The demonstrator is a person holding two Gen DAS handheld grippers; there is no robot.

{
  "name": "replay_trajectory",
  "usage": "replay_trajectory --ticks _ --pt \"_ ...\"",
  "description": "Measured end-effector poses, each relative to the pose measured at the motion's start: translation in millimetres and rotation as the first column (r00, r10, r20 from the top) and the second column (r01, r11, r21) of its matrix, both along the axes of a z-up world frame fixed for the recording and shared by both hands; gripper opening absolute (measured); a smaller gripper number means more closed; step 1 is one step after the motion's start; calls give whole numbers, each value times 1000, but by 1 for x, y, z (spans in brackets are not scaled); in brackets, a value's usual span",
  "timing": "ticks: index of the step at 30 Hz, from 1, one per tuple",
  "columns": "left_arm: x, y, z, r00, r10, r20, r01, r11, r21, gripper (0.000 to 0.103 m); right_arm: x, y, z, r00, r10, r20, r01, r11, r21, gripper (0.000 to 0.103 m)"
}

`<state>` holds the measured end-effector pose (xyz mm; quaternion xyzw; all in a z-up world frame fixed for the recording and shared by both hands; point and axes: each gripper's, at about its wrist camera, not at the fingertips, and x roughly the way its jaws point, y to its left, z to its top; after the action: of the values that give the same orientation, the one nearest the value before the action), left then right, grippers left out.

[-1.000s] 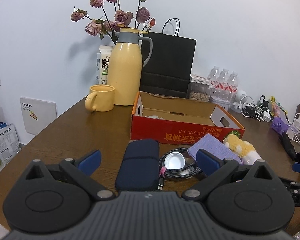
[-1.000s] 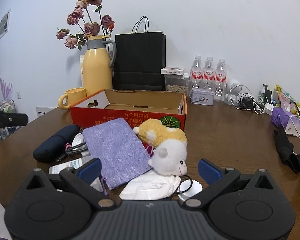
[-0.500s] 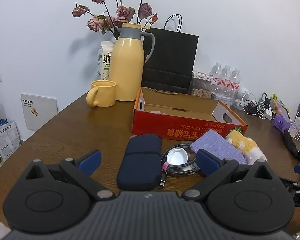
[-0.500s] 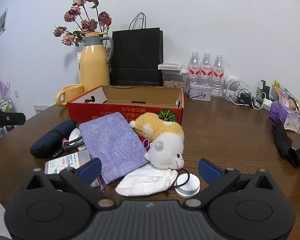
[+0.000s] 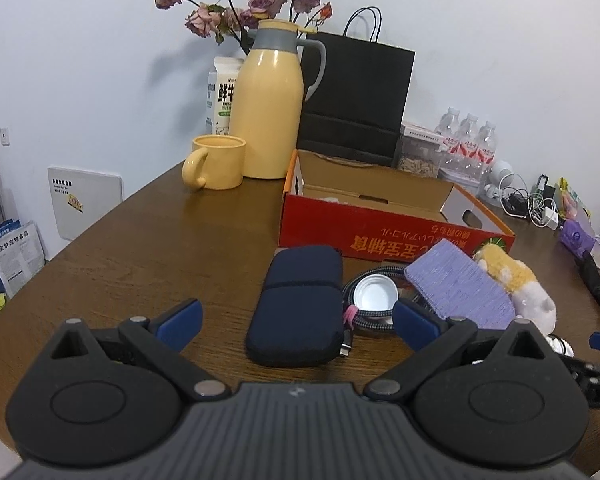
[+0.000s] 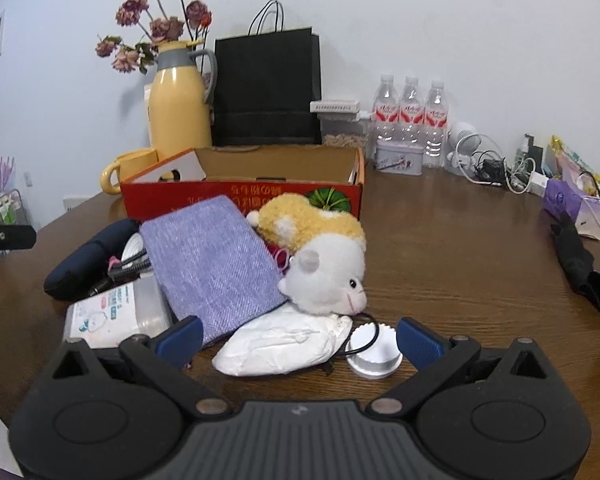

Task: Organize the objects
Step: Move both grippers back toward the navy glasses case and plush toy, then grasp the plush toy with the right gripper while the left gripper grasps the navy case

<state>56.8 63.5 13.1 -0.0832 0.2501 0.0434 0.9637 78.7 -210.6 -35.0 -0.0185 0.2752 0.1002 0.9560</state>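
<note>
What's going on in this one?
A person holds two grippers over a cluttered table, both open and empty. The left gripper faces a navy pouch; the right gripper faces a white packet and a plush toy. The red box behind the pile looks mostly empty.

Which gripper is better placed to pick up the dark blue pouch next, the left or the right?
Probably the left. The left gripper is open with the dark blue pouch centred just ahead. The right gripper faces a white packet instead.

Left claw (image 5: 296, 322) pulled back from navy pouch (image 5: 300, 304); right claw (image 6: 298, 338) nearer plush hamster (image 6: 324, 268).
</note>
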Motion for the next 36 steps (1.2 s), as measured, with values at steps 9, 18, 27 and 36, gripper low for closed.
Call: replay_trajectory --ticks 9,18,27,36 --pt "10 1 -2 1000 12 -2 -12 1000 4 103 48 -10 7 999 -50 7 50 998 38 102" --pt "23 1 -6 1000 24 -18 -24 1000 13 103 110 -19 -1 992 -85 -89 94 989 110 72" --pt "35 -1 -12 998 35 -47 -34 999 16 103 123 -22 -16 991 -8 -131 35 977 211 52" --pt "50 -5 -18 996 51 -76 -49 998 32 103 105 -26 -12 1000 -26 0 25 975 223 49"
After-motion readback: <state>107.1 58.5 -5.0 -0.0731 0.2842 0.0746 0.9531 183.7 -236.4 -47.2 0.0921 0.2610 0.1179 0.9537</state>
